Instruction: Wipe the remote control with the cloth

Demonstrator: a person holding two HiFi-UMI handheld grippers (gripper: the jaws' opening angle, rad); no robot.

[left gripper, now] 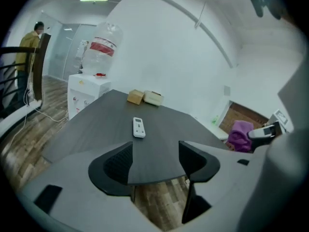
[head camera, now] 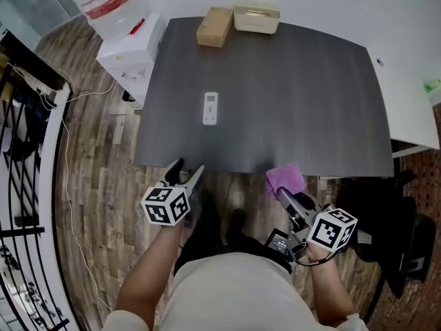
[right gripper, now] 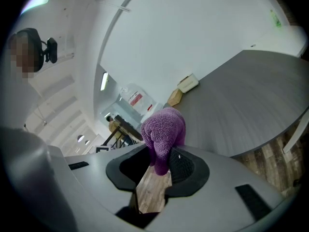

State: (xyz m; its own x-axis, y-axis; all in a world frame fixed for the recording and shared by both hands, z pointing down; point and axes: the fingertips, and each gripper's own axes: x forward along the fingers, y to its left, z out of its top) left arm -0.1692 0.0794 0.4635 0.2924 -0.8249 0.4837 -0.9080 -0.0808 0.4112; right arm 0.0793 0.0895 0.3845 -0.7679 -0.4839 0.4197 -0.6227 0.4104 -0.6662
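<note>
A white remote control (head camera: pixel 210 108) lies face up on the dark grey table (head camera: pixel 296 102), left of its middle; in the left gripper view the remote control (left gripper: pixel 138 127) lies straight ahead, well beyond the jaws. My left gripper (head camera: pixel 187 169) (left gripper: pixel 155 153) hovers at the table's near edge, open and empty. A purple cloth (head camera: pixel 286 179) (right gripper: pixel 164 132) bunches up out of my right gripper (head camera: pixel 284 193) (right gripper: pixel 157 166), which is shut on it just off the near edge, right of the left gripper. From the left gripper view the cloth (left gripper: pixel 240 135) shows at the right.
A cardboard box (head camera: pixel 215 26) and a beige tray (head camera: pixel 256 18) stand at the table's far edge. A water dispenser (head camera: pixel 127 47) stands by the far left corner, a white table (head camera: pixel 406 95) at the right, a black railing (head camera: pixel 21 185) along the left. Cables cross the wooden floor.
</note>
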